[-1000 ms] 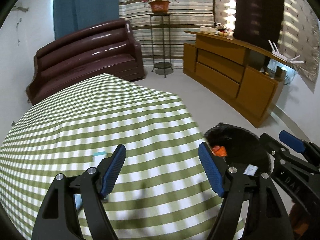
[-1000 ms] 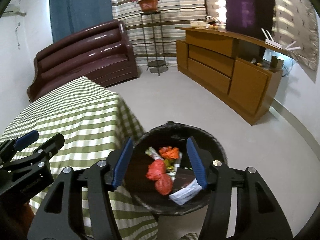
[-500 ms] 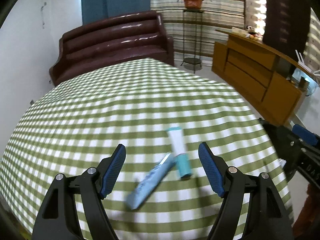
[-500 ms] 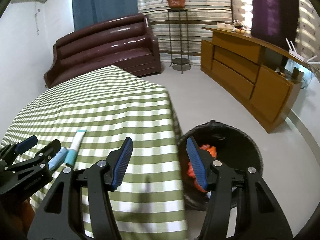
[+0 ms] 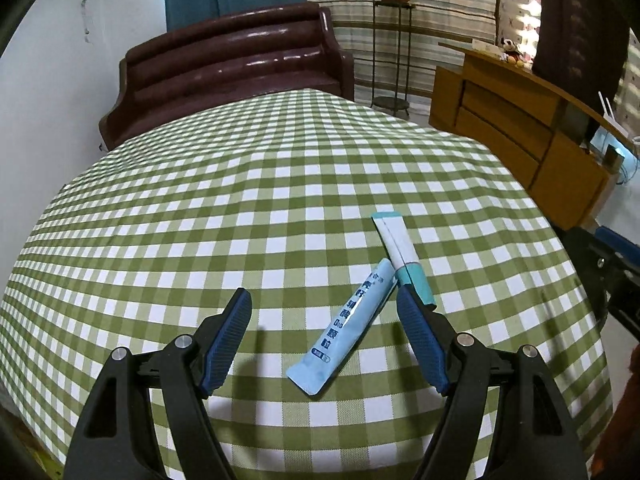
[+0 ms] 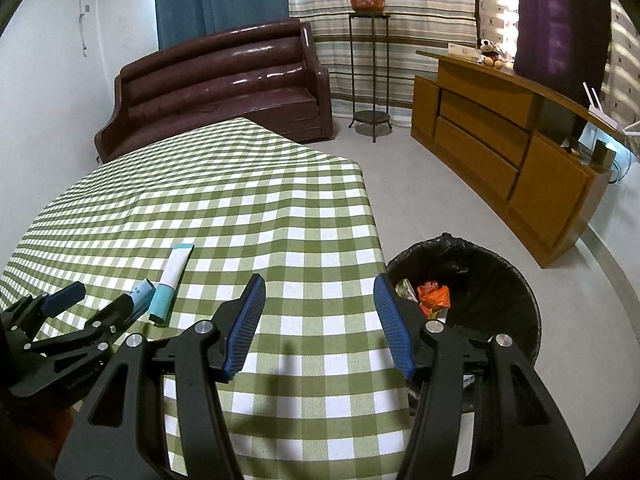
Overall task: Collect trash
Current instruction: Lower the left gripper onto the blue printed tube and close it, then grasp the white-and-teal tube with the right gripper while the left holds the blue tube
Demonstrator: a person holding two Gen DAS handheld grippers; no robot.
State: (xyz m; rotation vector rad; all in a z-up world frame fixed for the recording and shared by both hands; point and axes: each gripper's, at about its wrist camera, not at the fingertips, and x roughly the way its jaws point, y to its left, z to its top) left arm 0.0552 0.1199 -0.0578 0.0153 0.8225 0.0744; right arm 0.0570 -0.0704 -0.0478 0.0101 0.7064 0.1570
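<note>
Two tubes wait on the checked table as you hold both grippers wide and empty.

Your left gripper (image 5: 324,312) hovers low over the green-and-white checked tablecloth (image 5: 240,200), its jaws spread, with the pale blue tube (image 5: 346,326) lying between the blue pads, nearer the right one. A white tube with a teal cap (image 5: 402,258) lies just beyond, its cap end touching the blue tube's far end. Your right gripper (image 6: 318,312) hangs over the table's right edge, jaws also spread, gripping nothing. To its right, on the floor beside the table, stands the black-lined trash bin (image 6: 492,276), with orange wrappers (image 6: 434,296) inside.
</note>
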